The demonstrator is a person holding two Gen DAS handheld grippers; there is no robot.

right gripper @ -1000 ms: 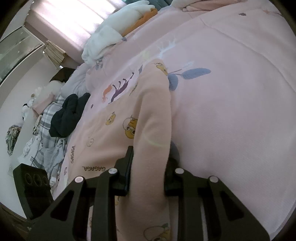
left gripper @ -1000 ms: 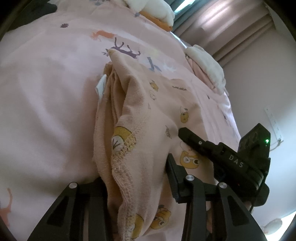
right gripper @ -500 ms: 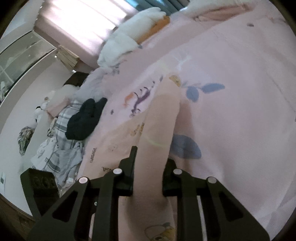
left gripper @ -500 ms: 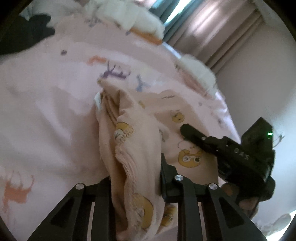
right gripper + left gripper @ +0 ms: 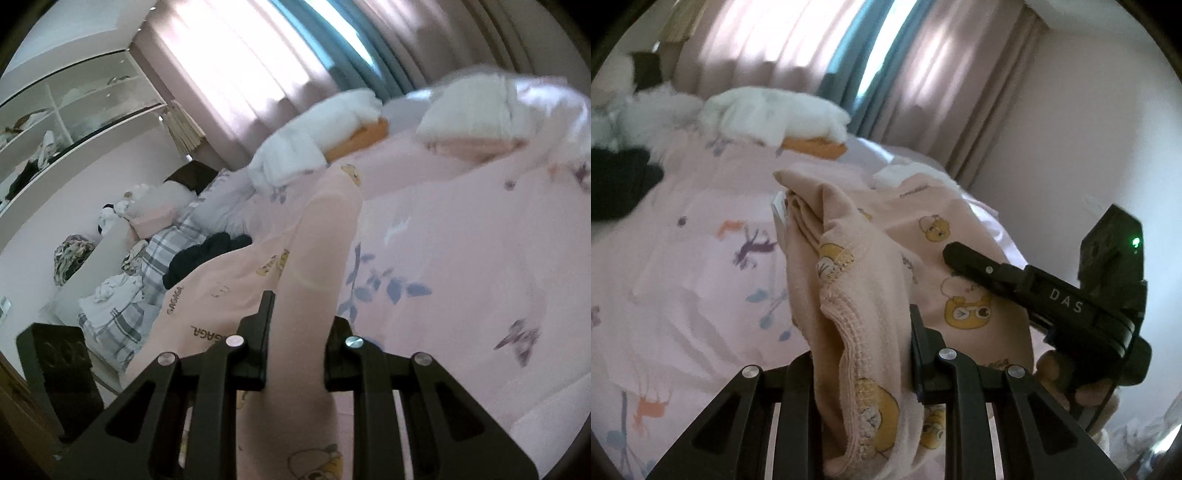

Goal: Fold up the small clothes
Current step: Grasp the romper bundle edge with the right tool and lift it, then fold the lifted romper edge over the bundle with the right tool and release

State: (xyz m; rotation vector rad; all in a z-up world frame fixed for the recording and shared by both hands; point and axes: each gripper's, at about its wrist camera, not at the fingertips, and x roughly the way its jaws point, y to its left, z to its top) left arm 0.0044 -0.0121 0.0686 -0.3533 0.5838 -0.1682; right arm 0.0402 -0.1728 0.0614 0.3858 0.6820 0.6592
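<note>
Above the pink bedspread (image 5: 683,288) hangs the peach bear-print garment (image 5: 864,295), pinched by the left gripper (image 5: 864,354) at six o'clock; the right gripper (image 5: 299,347) clamps another fold, white pillows (image 5: 768,114) at eleven o'clock.

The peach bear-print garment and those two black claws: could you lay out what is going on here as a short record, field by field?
Garment: peach cotton garment with yellow bear prints, lifted off the bed
Left claw: left claw shut on a bunched, stitched edge of the garment
Right claw: right claw shut on a smooth fold of the same garment
Surface: pink animal-print bedspread
Nearby: black clothing heap; white folded blanket
Backdrop: pink curtains
Fold: not yet laid down
</note>
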